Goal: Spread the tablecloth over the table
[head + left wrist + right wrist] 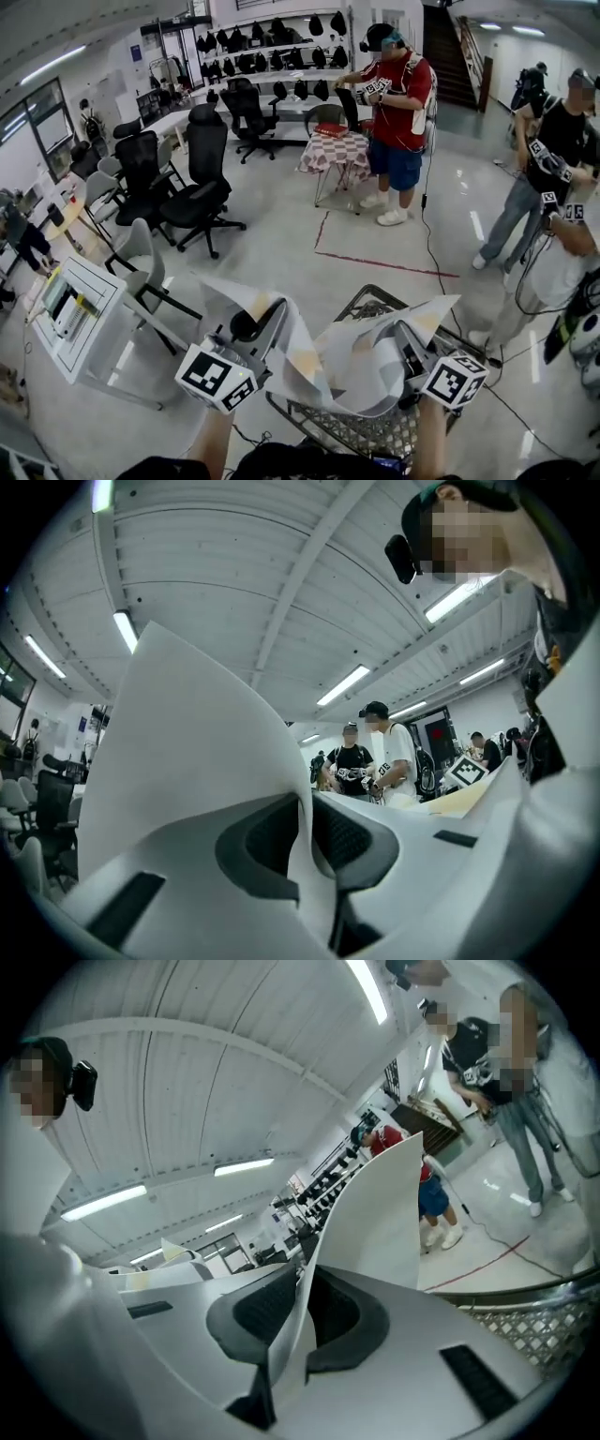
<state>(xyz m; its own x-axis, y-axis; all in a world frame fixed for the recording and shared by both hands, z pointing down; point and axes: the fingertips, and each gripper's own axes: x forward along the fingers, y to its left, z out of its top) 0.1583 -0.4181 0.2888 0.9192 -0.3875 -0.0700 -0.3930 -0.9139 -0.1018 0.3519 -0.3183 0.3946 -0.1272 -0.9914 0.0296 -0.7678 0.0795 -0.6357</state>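
Thin white pale-patterned tablecloth (361,361) slung between both pairs of jaws, left gripper (306,841) jaws pinching one sheet edge, right gripper (302,1312) jaws clamped on another edge, corners standing up past the jaws, grey wire-mesh cart (370,433) beneath, open glossy floor (281,248) ahead.

The cloth (349,354) is hanging between the left gripper (277,321) and the right gripper (405,339), filling the room just above the wire cart (375,433). At the near left, a white tabletop (105,298) and a grey chair (141,255) are crowding that side, with black chairs (199,173) standing farther back. Straight ahead, bare floor (281,220) is lying open up to the red line (380,263). At the right, people (553,178) are standing close.
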